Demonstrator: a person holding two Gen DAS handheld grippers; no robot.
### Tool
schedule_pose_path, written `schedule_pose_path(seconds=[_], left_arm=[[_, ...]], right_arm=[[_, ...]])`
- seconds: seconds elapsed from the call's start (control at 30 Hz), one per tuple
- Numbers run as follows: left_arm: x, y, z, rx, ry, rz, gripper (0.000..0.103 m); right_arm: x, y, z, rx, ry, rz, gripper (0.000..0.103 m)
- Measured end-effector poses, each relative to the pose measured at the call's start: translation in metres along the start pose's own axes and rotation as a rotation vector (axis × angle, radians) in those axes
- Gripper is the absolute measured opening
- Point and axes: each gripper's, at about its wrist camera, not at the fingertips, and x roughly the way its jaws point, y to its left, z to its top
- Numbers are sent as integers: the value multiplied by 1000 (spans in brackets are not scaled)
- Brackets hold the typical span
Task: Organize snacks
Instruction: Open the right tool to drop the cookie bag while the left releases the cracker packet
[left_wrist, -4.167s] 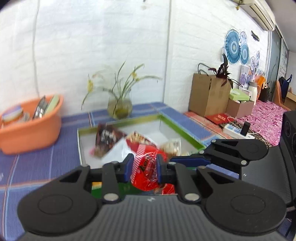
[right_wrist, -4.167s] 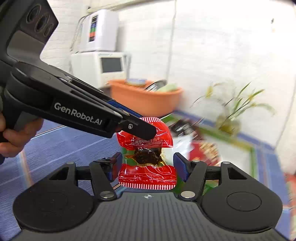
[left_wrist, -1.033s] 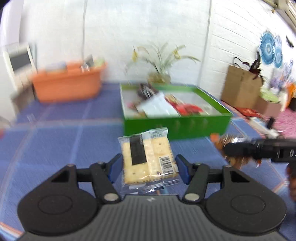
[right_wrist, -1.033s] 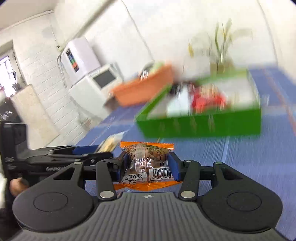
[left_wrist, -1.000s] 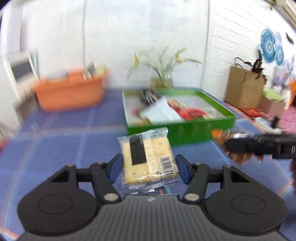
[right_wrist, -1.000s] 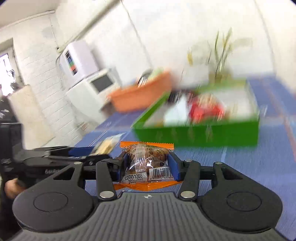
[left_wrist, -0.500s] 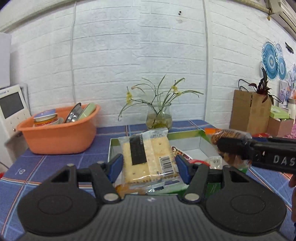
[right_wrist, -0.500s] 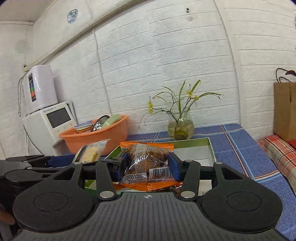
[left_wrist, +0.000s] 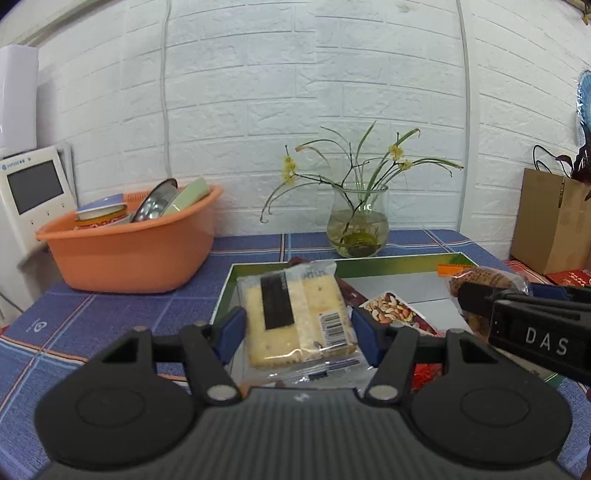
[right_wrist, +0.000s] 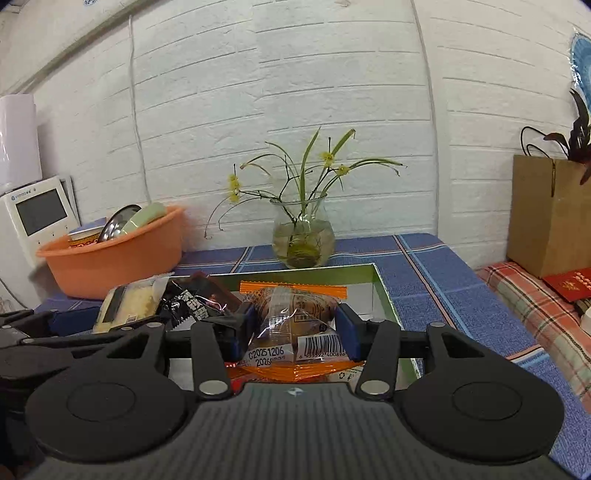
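Observation:
My left gripper (left_wrist: 297, 332) is shut on a clear pack of crackers (left_wrist: 295, 314) with a black label, held over the left part of the green snack box (left_wrist: 388, 266). My right gripper (right_wrist: 291, 328) is shut on an orange-edged cake packet (right_wrist: 293, 314), held over the same box (right_wrist: 384, 291). The right gripper and its packet (left_wrist: 484, 280) also show at the right of the left wrist view. The cracker pack (right_wrist: 127, 304) shows at the left of the right wrist view. Inside the box lie a nut packet (left_wrist: 393, 312) and a black snack bag (right_wrist: 195, 295).
An orange basin (left_wrist: 129, 243) with dishes stands at the back left. A glass vase (left_wrist: 358, 225) with flowers stands behind the box. A brown cardboard box (right_wrist: 550, 214) is at the far right. A white appliance (left_wrist: 31, 195) stands by the wall. Blue chequered cloth covers the table.
Both grippers have carried their packets from in front of the green box up and over it. Each grip has stayed shut on its packet.

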Motion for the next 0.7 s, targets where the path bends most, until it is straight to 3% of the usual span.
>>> schedule_pose_path(seconds=[0.2, 0.47, 0.53, 0.6, 0.7], left_arm=[[4, -5, -1, 43, -15, -30, 62], [-6, -1, 4, 46, -45, 0, 63], [-9, 1, 6, 36, -53, 4, 71], [-14, 1, 8, 35, -67, 11, 73], [-21, 4, 12, 21, -87, 26, 78]], right_arm=[[9, -1, -5, -9, 30, -15, 83], [5, -1, -3, -13, 3, -25, 83], [4, -3, -4, -9, -19, -3, 88], [1, -6, -4, 22, -57, 22, 103], [-4, -10, 0, 56, -84, 30, 103]])
